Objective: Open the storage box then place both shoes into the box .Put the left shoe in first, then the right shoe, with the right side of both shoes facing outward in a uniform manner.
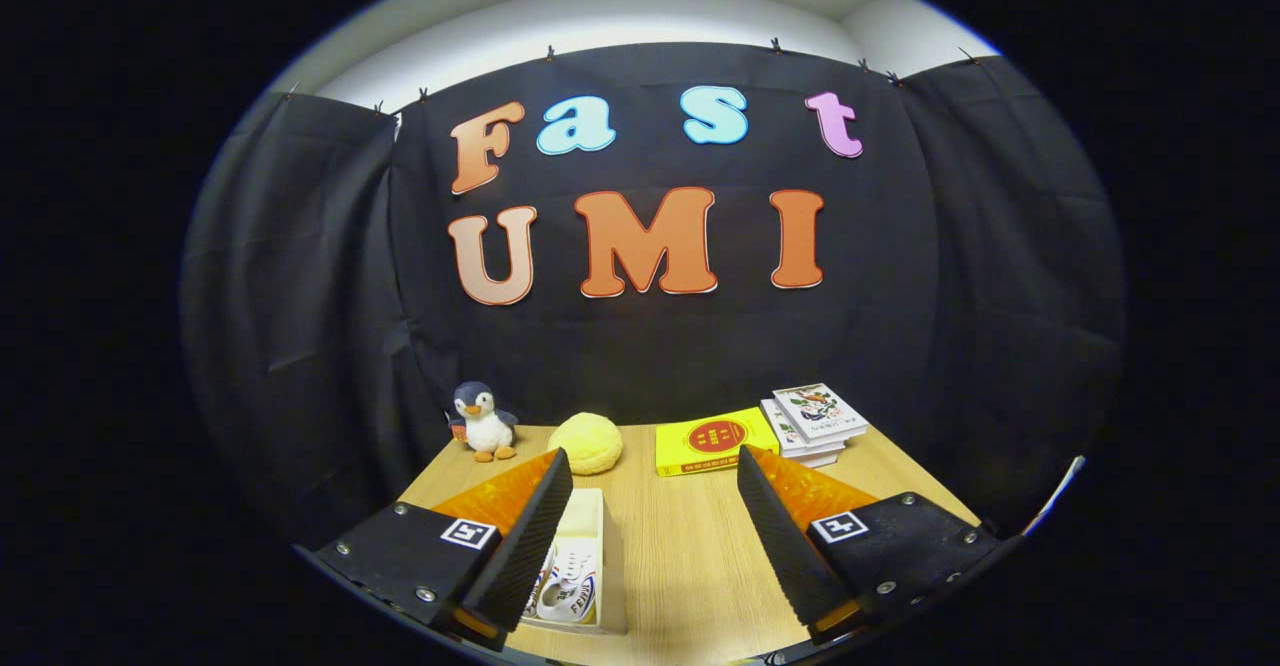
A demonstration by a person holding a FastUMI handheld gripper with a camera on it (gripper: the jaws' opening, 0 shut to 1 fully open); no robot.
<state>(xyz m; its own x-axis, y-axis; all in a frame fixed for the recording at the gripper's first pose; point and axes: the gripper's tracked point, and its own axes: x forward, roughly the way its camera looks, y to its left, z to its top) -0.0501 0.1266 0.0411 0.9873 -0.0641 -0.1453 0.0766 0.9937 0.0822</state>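
In the gripper view the gripper (652, 471) hangs above a pale wooden table (690, 566), its two fingers spread wide with bare tabletop between them; nothing is held, and neither finger presses on anything.

The storage box (578, 566) sits on the table low between the fingers, close against the inner face of the left finger (530, 536), which covers its left edge; it is a pale, whitish, translucent box, long and narrow, running away from the camera; through its top a white shoe (562, 586) with laces and some coloured trim can be made out; whether the lid is on or off cannot be told from here, and a second shoe cannot be made out.

Beyond the fingertips, along the far edge of the table against the black cloth wall, stand several other things; a small plush penguin (483, 420) sits upright at the far left; just beside it to the right lies a round yellow plush ball (587, 442); further right lies a flat yellow book (712, 441) with a red round mark on its cover; touching its right side is a short stack of books (812, 422) with illustrated white covers.
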